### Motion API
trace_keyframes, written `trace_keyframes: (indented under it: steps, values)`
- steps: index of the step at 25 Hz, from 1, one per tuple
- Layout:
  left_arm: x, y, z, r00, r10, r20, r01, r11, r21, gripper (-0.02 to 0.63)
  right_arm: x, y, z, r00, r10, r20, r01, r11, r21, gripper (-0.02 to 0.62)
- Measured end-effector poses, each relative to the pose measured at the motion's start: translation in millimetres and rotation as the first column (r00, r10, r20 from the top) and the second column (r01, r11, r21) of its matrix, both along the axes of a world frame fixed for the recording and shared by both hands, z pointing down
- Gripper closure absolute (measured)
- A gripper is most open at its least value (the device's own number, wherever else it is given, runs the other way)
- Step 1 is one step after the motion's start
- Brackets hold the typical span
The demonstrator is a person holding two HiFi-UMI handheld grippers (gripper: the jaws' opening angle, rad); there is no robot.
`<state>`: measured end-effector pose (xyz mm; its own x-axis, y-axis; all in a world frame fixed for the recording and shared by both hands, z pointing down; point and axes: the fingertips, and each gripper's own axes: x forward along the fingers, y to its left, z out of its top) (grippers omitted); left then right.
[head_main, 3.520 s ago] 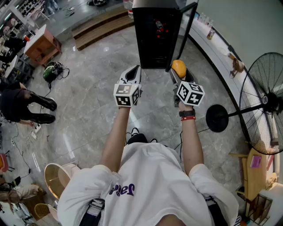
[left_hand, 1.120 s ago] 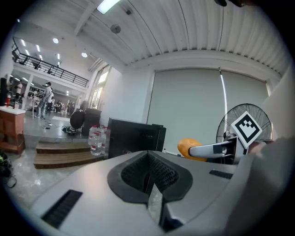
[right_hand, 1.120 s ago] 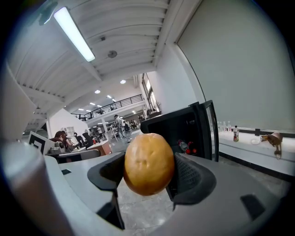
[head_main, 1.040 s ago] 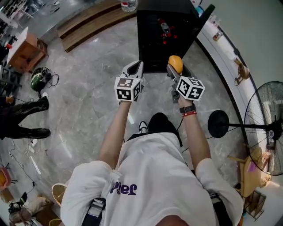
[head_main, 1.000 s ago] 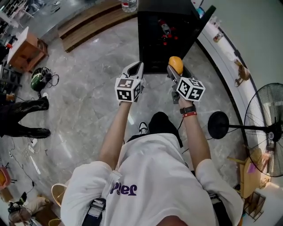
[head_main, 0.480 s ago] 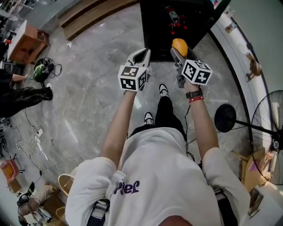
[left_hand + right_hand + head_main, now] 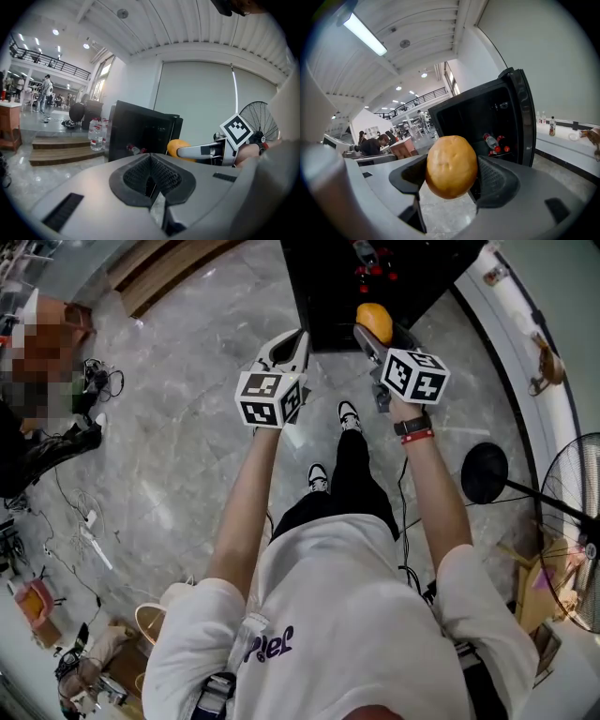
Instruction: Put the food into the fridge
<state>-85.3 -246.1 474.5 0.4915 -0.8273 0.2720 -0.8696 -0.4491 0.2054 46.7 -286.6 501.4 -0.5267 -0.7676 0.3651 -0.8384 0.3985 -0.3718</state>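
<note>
Right claw [image 7: 374, 334]: your jaws stand wide and are clamped on the food [image 7: 374, 321], one ribbed pad on each flank. The food sits at the tips, bulging above and in front of them. It is in the air just in front of the open fridge [image 7: 328, 287], not inside it.

Left claw [image 7: 151, 176]: jaws together, nothing between them. It is level with the right claw, just beside it.

Change against the earlier frames: the fridge front lay well ahead of both claws. Now its lower edge sits just past the tips in the head view, and your shoes [image 7: 348, 414] show on the floor [image 7: 187, 446] beneath your arms. The grip on the food is unchanged.

Materials:
- Food: rounded, orange-yellow, matte skin with shallow dimples.
- Claw pads: dark, cross-hatched; bodies smooth grey plastic.
- Fridge: black and boxy, door swung open at the right side, bottles [image 7: 493, 141] with red caps lying inside.
- Floor: glossy grey, marbled.
</note>
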Motion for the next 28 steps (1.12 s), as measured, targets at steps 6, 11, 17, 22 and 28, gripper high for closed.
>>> trace_keyframes:
  steps: [6, 11, 17, 22, 28]
  values:
    - [8.0, -21.2, 23.0, 1.000, 0.012, 0.007, -0.012, 1.000, -0.019, 0.586, 4.9, -30.0, 28.0, 1.000, -0.002, -0.013, 0.002, 1.000, -0.023, 0.256]
    - [10.4, -37.7, 36.9, 1.000, 0.019, 0.009, -0.019, 1.000, -0.023, 0.587, 10.3, -54.2, 50.6, 1.000, 0.013, -0.003, -0.013, 0.999, -0.041, 0.256]
    - [8.4, -53.2, 50.5, 0.999, -0.002, 0.033, 0.002, 1.000, -0.012, 0.586, 11.3, -78.3, 77.0, 1.000, 0.014, 0.000, -0.014, 0.998, -0.065, 0.255]
    - [5.4, -64.0, 58.4, 0.999, -0.024, 0.045, 0.025, 1.000, -0.019, 0.586, 4.6, -99.4, 96.4, 1.000, -0.019, -0.016, 0.018, 0.997, -0.080, 0.255]
    - [1.1, -77.9, 69.4, 0.998, -0.054, 0.038, 0.055, 0.998, -0.027, 0.586, -5.0, -126.4, 121.5, 0.999, -0.040, -0.018, 0.038, 0.994, -0.106, 0.255]
